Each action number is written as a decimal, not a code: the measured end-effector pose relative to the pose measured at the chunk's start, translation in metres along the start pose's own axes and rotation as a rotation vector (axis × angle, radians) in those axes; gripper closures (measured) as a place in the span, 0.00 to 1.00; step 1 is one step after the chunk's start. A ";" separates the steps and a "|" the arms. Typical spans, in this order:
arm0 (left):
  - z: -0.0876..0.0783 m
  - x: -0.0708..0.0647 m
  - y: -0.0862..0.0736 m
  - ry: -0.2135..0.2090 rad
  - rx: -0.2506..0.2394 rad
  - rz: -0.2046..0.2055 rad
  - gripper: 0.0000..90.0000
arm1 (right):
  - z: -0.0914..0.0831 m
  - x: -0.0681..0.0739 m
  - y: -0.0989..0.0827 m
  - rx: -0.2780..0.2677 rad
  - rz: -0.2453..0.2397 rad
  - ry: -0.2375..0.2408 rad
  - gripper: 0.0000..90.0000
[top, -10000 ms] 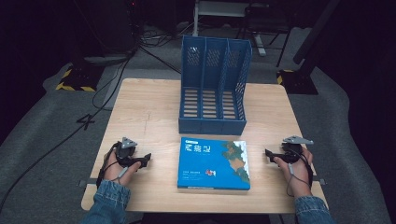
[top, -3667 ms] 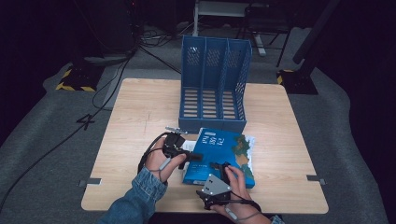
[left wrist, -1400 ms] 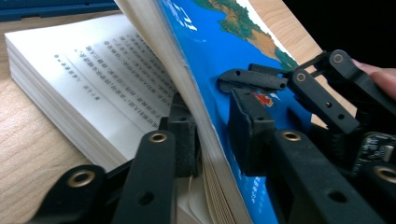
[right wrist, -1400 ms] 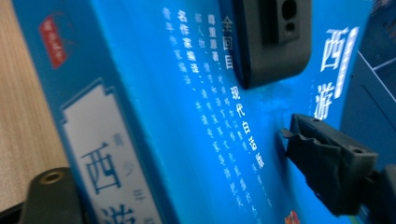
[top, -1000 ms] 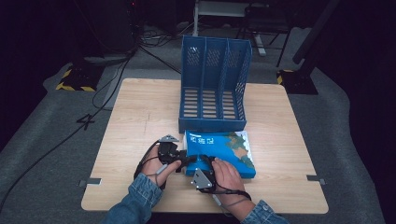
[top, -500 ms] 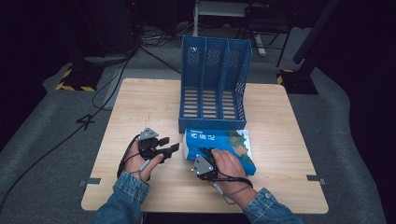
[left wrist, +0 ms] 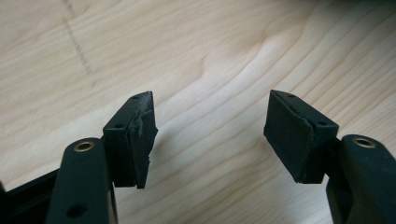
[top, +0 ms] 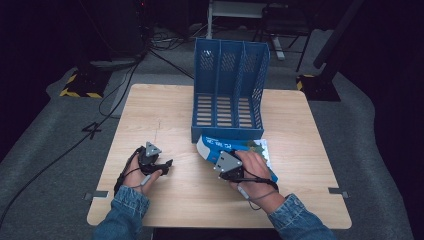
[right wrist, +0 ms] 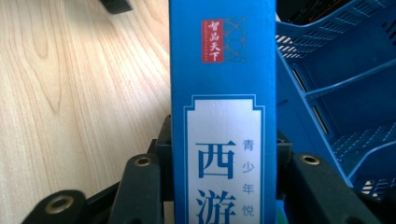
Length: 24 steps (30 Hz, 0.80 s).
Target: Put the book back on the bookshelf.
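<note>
We have the book (top: 235, 150) gripped by its spine edge and tilted up off the table (top: 165, 110), its far end close to the front of the blue file rack (top: 230, 90); in the right gripper view the spine (right wrist: 219, 93) stands upright between our jaws, with the rack's slots just beside it on the right. Our right gripper (top: 227, 167) has just been closing and now clamps the book firmly, pads pressed on both covers. Our left gripper (top: 160, 165) has just been opening; its jaws stand wide apart over bare wood in the left gripper view, with nothing between them, and it sits well to the left of the book. We judge this as the handover done: the left has let go after helping raise the edge, and the right alone now carries the book, so the next step is likely to stand it fully upright and slide it into one of the rack's compartments. Compared with a second ago, our left hand has pulled away from the book's near left corner to open table, and the book has lifted from lying nearly flat to a steeper tilt. Ten seconds ago it lay flat in front of the rack, with both our grippers resting at the table's sides.
</note>
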<state>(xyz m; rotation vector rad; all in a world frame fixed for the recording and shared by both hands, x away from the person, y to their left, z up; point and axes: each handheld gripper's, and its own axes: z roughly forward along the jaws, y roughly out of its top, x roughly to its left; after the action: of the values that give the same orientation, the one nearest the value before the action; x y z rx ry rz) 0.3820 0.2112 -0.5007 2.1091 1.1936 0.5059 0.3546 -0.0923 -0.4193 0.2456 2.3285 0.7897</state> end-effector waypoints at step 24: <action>0.006 0.014 0.001 -0.008 -0.002 -0.045 0.27 | -0.065 -0.077 0.008 -0.113 0.390 0.096 0.68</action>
<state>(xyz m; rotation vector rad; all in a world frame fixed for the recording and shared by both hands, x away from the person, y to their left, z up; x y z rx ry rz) 0.3927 0.2207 -0.5042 2.0753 1.2330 0.4778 0.3715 -0.1447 -0.3348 0.6369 2.3467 1.1389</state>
